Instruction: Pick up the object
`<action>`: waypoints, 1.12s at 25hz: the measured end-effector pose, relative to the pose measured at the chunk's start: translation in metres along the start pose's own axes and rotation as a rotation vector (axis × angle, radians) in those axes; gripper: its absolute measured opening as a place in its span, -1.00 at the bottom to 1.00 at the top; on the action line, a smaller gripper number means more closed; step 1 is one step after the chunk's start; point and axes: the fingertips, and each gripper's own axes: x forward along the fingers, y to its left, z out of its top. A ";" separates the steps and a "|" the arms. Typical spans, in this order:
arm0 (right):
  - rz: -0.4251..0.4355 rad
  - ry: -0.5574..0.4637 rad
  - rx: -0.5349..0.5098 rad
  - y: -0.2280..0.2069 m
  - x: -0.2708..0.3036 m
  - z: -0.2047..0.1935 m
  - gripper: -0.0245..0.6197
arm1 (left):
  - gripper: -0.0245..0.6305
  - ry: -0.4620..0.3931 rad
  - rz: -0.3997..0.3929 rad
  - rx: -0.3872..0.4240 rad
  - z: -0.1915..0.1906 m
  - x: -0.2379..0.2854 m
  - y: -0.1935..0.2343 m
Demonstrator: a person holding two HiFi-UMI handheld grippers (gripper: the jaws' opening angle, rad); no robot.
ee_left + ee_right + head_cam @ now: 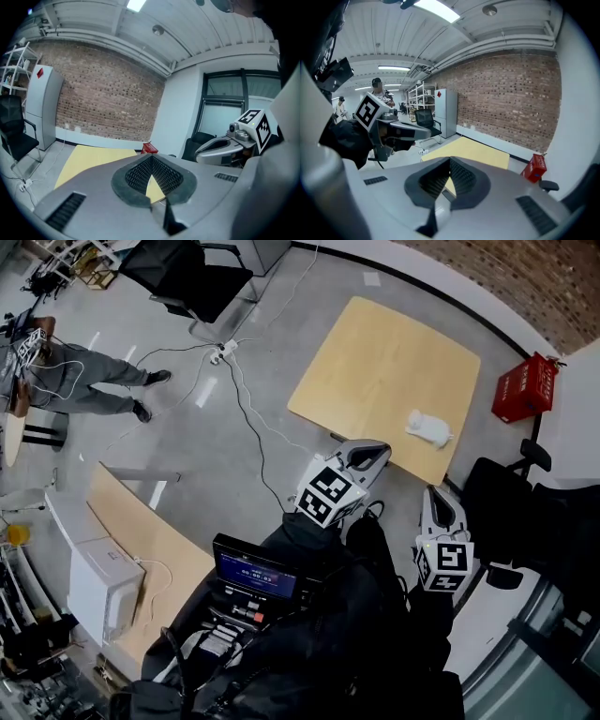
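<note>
Object: a small white thing [429, 427], too small to tell its kind, lying on the surface [375, 371] near its lower-right edge, right of centre in the head view.
Surface: a pale wooden square top, set cornerwise in the upper middle of the frame. Both gripper views show it as a yellow slab beyond the jaws.
Left tongs [373, 454]: pressed together with nothing between them, low in the frame's centre, just below the surface's near edge.
Right tongs [439, 495]: pressed together and empty, at lower right, below the object and well apart from it.
Floor [234, 442]: grey, with a white power strip [223, 352] and trailing cables at upper left.
Brick wall [506, 277]: runs along the upper right corner.
Red box [525, 388]: on the floor just right of the surface.
Black chair [187, 273]: top left.
Person [66, 376]: at the far left edge.
Second wooden top [141, 531]: lower left.
</note>
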 end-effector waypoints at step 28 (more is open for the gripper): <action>0.042 0.106 0.164 -0.208 0.099 -0.068 -0.90 | -0.92 0.404 -0.086 0.358 -0.100 0.257 0.055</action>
